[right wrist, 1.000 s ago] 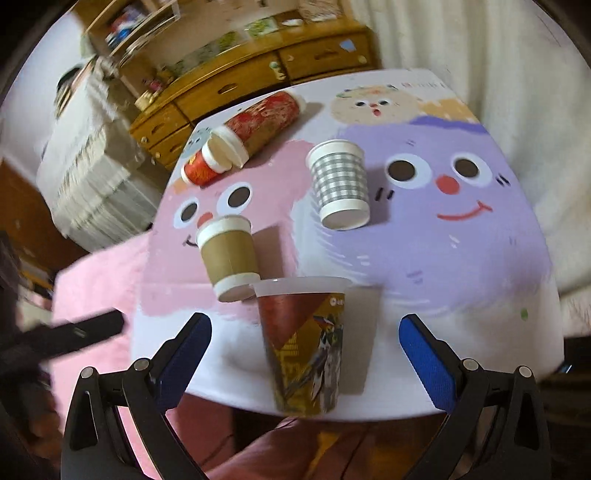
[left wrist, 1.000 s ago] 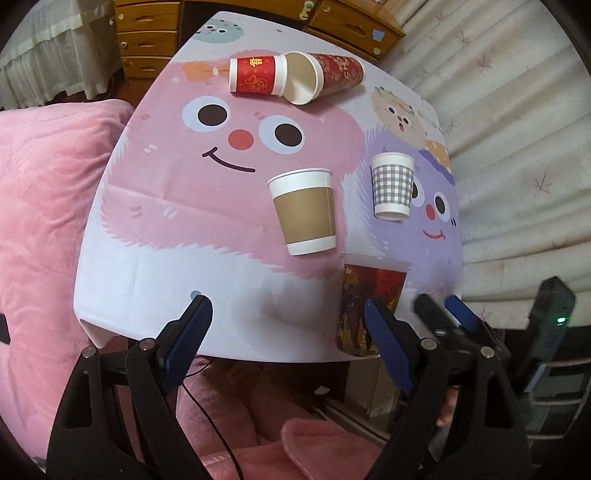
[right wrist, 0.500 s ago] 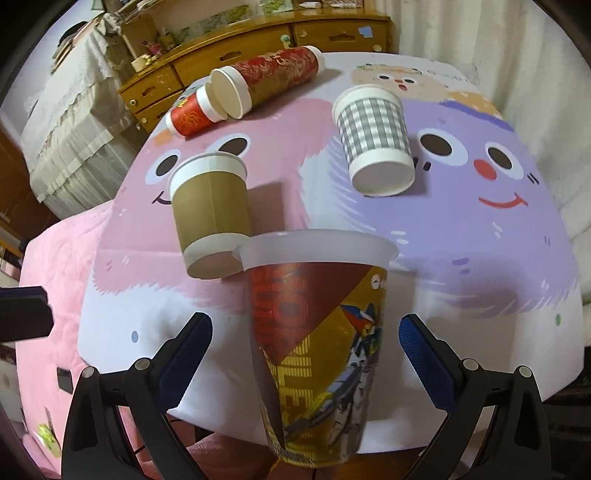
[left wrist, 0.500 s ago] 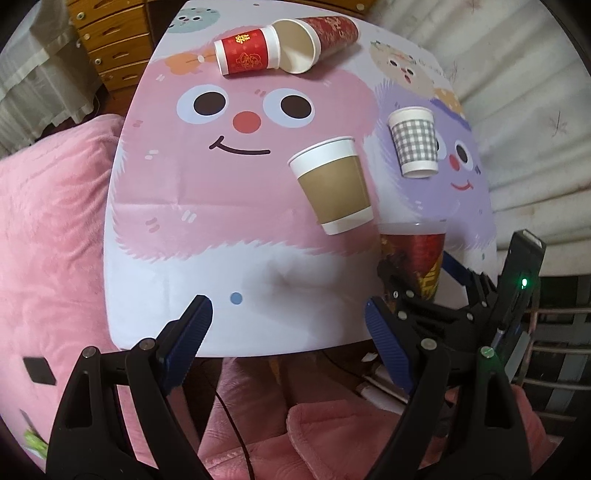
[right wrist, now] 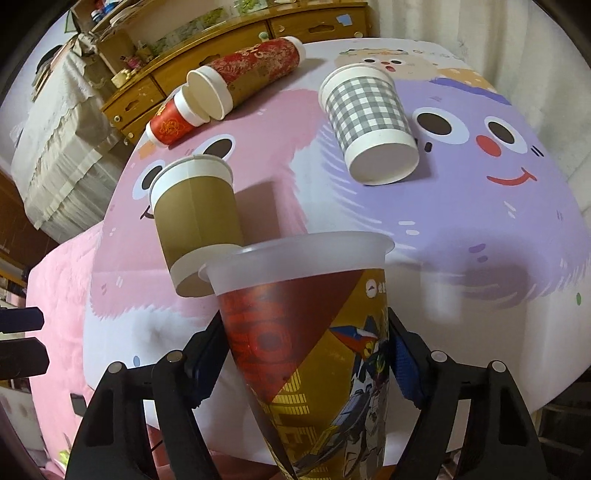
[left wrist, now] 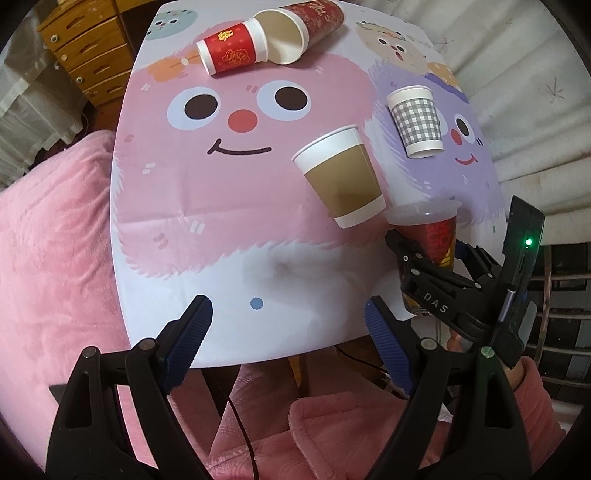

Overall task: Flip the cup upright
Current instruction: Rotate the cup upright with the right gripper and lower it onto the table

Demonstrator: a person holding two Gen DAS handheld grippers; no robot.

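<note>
A printed plastic cup (right wrist: 314, 343) with a frosted rim stands inverted, rim down, at the table's near edge. My right gripper (right wrist: 303, 350) is shut on its sides; it also shows in the left wrist view (left wrist: 428, 258), with the cup (left wrist: 436, 232) between its fingers. My left gripper (left wrist: 286, 332) is open and empty, hovering over the near table edge left of that cup. A brown paper cup (left wrist: 341, 181) and a checked paper cup (left wrist: 415, 120) stand upside down further in.
Two red cups (left wrist: 234, 48) (left wrist: 306, 27) lie on their sides at the far end of the cartoon-print table (left wrist: 207, 184). A pink blanket (left wrist: 51, 236) lies left of it. A wooden dresser (right wrist: 221, 48) stands behind.
My right gripper has advanced and closed its fingers on the printed plastic cup. My left gripper has shifted a little, still open.
</note>
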